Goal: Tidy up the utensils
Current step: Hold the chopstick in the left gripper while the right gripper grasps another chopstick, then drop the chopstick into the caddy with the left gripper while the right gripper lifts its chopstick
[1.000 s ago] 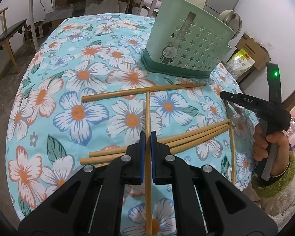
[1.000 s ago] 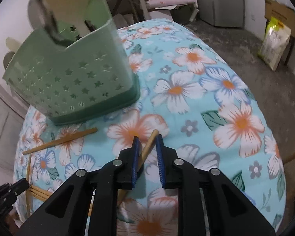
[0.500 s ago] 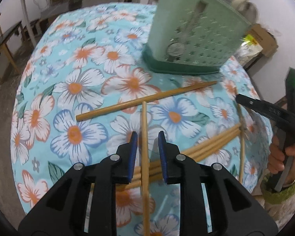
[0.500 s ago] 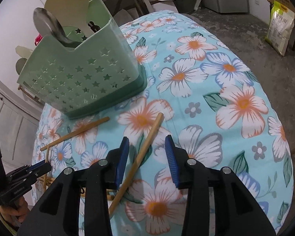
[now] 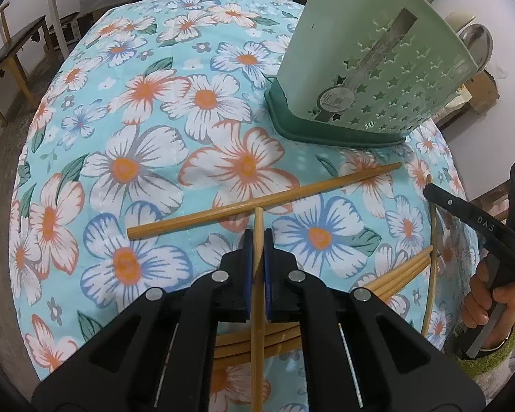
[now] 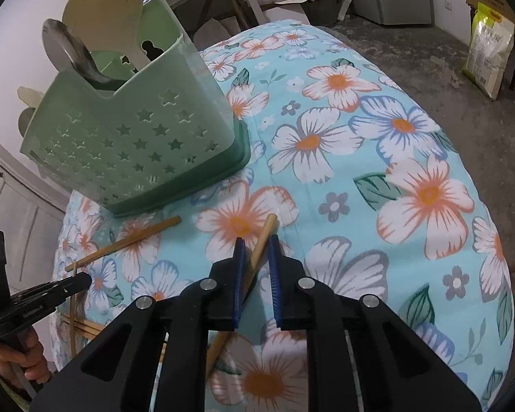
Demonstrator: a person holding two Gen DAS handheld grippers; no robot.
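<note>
A green utensil holder [image 5: 370,65] with star holes stands at the far side of the floral table; in the right wrist view [image 6: 130,137] it holds a metal spoon [image 6: 68,51] and a pale spatula [image 6: 103,10]. My left gripper [image 5: 258,240] is shut on a wooden chopstick [image 5: 257,336] that runs along its fingers. A second chopstick [image 5: 261,202] lies crosswise just beyond. My right gripper [image 6: 256,250] is open, its jaws on either side of another chopstick [image 6: 261,243] lying on the cloth.
Several more chopsticks [image 5: 398,274] lie bundled under and right of the left gripper. One chopstick [image 6: 130,240] lies near the holder's base. The table edge [image 6: 498,240] curves close on the right. Benches [image 5: 10,55] stand beyond the table.
My left gripper opened half a second ago and has shut again on the chopstick, closer to the holder. My right gripper opened wide, then narrowed, still open around its chopstick.
</note>
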